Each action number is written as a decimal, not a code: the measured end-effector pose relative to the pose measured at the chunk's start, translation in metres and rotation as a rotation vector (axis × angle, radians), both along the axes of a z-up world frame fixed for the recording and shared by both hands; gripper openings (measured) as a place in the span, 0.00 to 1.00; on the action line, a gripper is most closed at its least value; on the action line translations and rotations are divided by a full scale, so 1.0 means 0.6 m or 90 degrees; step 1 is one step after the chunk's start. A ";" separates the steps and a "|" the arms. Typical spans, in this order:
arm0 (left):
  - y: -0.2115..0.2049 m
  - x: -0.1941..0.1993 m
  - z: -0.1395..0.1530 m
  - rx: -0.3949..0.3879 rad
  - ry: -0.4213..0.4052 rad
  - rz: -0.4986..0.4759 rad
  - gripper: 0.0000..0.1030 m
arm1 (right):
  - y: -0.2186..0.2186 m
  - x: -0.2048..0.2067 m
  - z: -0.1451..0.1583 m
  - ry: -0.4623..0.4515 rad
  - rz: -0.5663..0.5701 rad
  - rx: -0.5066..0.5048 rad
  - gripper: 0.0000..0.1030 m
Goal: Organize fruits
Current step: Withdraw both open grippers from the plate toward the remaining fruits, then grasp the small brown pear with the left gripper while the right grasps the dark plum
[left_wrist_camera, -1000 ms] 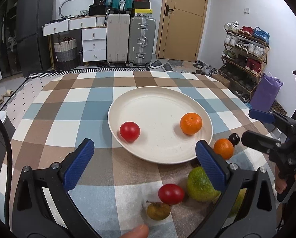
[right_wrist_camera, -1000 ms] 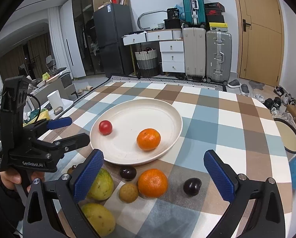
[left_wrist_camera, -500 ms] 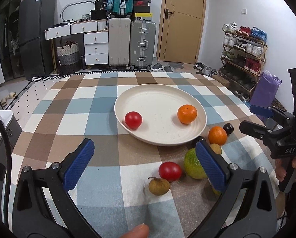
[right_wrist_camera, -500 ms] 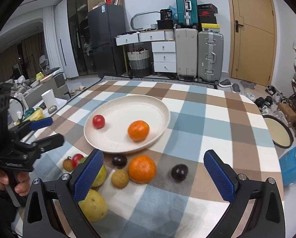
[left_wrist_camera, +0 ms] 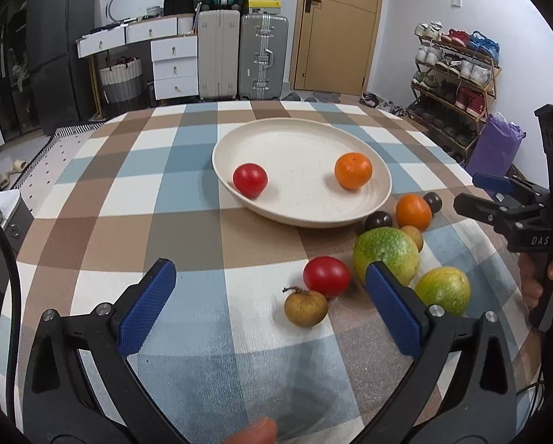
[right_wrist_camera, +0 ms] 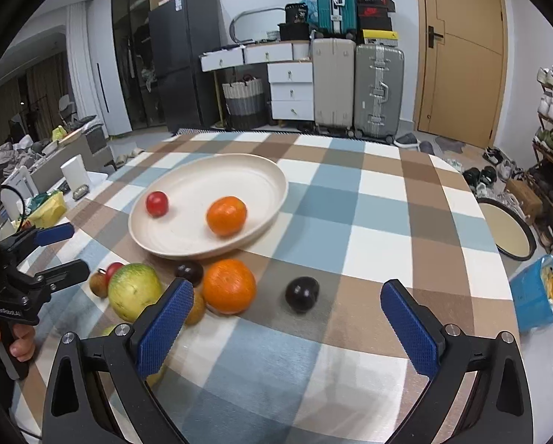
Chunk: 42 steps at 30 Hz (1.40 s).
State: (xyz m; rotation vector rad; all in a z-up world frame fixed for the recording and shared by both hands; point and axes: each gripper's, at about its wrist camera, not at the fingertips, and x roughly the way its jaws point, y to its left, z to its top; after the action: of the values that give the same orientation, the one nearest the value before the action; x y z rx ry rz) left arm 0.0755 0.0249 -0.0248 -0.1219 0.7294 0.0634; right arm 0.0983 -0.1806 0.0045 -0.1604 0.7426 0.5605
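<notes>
While both tools hang above the near edge of the table, neither holds anything: the left gripper [left_wrist_camera: 267, 301] has its blue pads spread wide, and the right gripper [right_wrist_camera: 287, 322] is likewise released.

Between and just beyond the right gripper's pads lies the dark plum [right_wrist_camera: 302, 293], slightly right of centre and apart from the other fruit. It is nearly round, so no long axis constrains the approach. To its left sits the loose orange [right_wrist_camera: 229, 286], just beside the left pad. The right gripper is judged the nearer tool for either.

The left gripper faces the red tomato [left_wrist_camera: 326, 276] and the brown stemmed fruit [left_wrist_camera: 305, 308], which touch each other and lie toward its right pad. Just beyond stand the large green fruit [left_wrist_camera: 385, 255] and a smaller green fruit [left_wrist_camera: 442, 290].

Farther off, the cream plate [left_wrist_camera: 295, 140] already carries one tomato [left_wrist_camera: 250, 180] on its left and one orange [left_wrist_camera: 352, 170] on its right.

Hidden or unclear:
- A small brown fruit [right_wrist_camera: 197, 309] is partly covered by the right gripper's left pad.
- A second dark plum [right_wrist_camera: 189, 272] sits tight against the plate rim.
- The smaller green fruit is almost wholly cut off in the right wrist view.
</notes>
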 end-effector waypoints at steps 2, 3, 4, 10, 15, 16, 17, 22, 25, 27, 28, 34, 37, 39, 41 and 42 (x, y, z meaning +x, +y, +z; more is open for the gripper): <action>0.002 0.002 -0.003 -0.005 0.006 0.000 0.99 | -0.002 0.006 -0.003 0.004 -0.008 -0.008 1.00; 0.003 0.002 -0.004 -0.008 0.008 -0.001 0.99 | -0.003 0.010 -0.006 0.009 -0.013 -0.014 1.00; 0.003 0.004 -0.006 -0.010 0.012 -0.002 0.99 | -0.003 0.013 -0.008 0.013 -0.015 -0.018 1.00; -0.005 0.006 -0.015 0.007 0.043 -0.023 0.99 | -0.005 0.030 -0.021 0.036 -0.026 -0.035 1.00; -0.007 0.010 -0.021 0.009 0.059 -0.030 0.99 | -0.007 0.042 -0.032 0.052 -0.037 -0.056 0.99; -0.006 0.012 -0.023 0.006 0.065 -0.032 0.99 | -0.007 0.044 -0.034 0.055 -0.038 -0.059 0.99; -0.006 0.014 -0.026 0.003 0.071 -0.036 0.99 | -0.007 0.046 -0.037 0.058 -0.039 -0.065 0.99; -0.006 0.019 -0.035 -0.004 0.091 -0.039 0.99 | -0.006 0.060 -0.046 0.071 -0.051 -0.081 0.98; -0.004 0.023 -0.040 -0.007 0.101 -0.033 0.99 | -0.008 0.068 -0.051 0.083 -0.055 -0.082 0.96; -0.001 0.026 -0.043 -0.010 0.106 -0.030 0.99 | -0.008 0.070 -0.056 0.089 -0.056 -0.087 0.95; -0.001 0.027 -0.043 -0.009 0.106 -0.029 0.99 | -0.007 0.070 -0.057 0.091 -0.056 -0.089 0.94; -0.001 0.029 -0.045 -0.002 0.110 -0.031 0.99 | 0.005 0.069 -0.061 0.093 -0.045 -0.112 0.86; 0.000 0.029 -0.045 -0.006 0.110 -0.030 0.99 | 0.012 0.070 -0.063 0.091 -0.038 -0.122 0.83; 0.000 0.030 -0.046 -0.007 0.112 -0.029 0.99 | 0.016 0.070 -0.062 0.088 -0.035 -0.128 0.82; 0.000 0.030 -0.047 -0.005 0.115 -0.026 0.99 | 0.020 0.071 -0.061 0.086 -0.031 -0.130 0.79; 0.000 0.030 -0.047 -0.004 0.115 -0.026 0.99 | 0.021 0.071 -0.061 0.085 -0.029 -0.130 0.78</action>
State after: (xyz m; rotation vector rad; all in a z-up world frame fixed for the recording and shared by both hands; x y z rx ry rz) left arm 0.0935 0.0248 -0.0527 -0.1085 0.9125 0.0324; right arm 0.1407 -0.1678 -0.0320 -0.2965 0.9308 0.4553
